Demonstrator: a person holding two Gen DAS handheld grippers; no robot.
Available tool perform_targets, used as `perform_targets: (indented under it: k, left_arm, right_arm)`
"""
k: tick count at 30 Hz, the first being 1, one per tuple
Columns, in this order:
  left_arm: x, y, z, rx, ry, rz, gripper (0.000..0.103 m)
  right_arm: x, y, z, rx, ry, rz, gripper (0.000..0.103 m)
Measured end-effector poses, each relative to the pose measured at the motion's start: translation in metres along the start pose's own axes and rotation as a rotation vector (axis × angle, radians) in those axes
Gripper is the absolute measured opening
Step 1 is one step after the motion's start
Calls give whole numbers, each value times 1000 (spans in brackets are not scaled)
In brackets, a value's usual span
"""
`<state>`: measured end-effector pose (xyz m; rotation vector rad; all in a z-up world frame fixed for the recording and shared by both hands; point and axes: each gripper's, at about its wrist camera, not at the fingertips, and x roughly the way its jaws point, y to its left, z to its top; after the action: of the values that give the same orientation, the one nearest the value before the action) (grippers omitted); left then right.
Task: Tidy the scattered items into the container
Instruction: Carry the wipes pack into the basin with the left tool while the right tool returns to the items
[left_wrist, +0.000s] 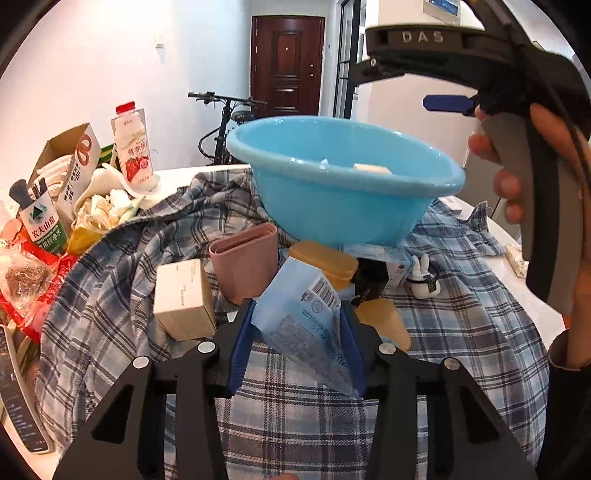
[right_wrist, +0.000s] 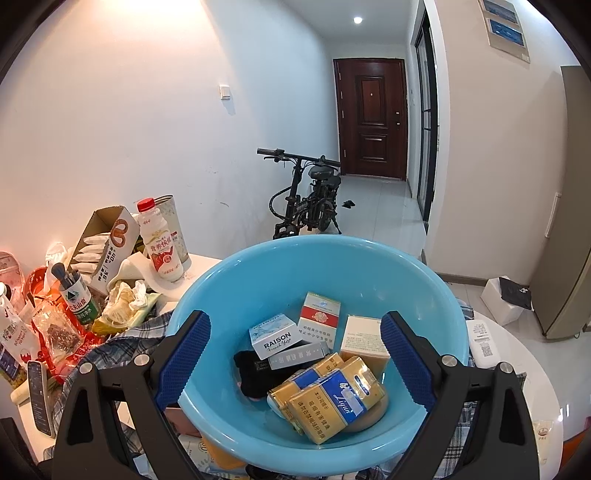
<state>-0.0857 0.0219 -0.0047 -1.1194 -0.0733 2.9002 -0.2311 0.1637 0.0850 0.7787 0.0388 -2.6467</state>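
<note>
— Table (left_wrist: 506, 266) first: what covers it, and what room is this?

— White top under a rumpled plaid cloth (left_wrist: 288, 406). White walls, a dark brown door (right_wrist: 371, 118) at the end of the hall, one black bicycle (right_wrist: 306, 206) parked before it.

— Count things, left to right.

— At the left edge, clutter: one green-labelled cup of brushes (left_wrist: 42, 221), one open cardboard box (left_wrist: 74, 162), one red-capped milk bottle (left_wrist: 132, 147). On the cloth, one beige box (left_wrist: 184, 299), one pink holder (left_wrist: 245, 260), one small white rabbit toy (left_wrist: 423, 277). One blue basin (right_wrist: 325, 280) stands behind them, holding roughly seven packs, two of them gold-and-blue (right_wrist: 332, 395).

— And the grippers?

— Left gripper (left_wrist: 297, 325) sits low over the cloth, jaws clamped on a light blue packet (left_wrist: 303, 317) just in front of the basin. Right gripper (right_wrist: 295, 358) hangs above the basin, tilted down into it, jaws spread wide, nothing between them. From the left camera, a hand (left_wrist: 517, 173) wraps its grey handle.
</note>
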Motion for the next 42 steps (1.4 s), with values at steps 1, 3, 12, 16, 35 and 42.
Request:
perform_targets:
  k: [1,3,12,16,35,42]
  left_arm:
    - [-2,0,1,1,-5,2,41]
    - [-7,0,2,0,-13,-1,41]
    - [-35,3,23,1,-97,15,41]
    - [-45,3,44,15,-150,25,41]
    - [-44,-2,108,64,-266,-11,41]
    - [-24,-11,129,64,-257,-33,41]
  right_arm:
    - [-1,0,0,0,-3,1,95]
    - [-4,-1,2,2,-10,0,95]
    - [-16,-5,6,12,-37,-1,95]
    - [-27,-8,10,8,-62,-12,95]
    - [-105,-38,-53,-21,-40,-173,103]
    - [-85,-34,-105,-23,48,-137,103]
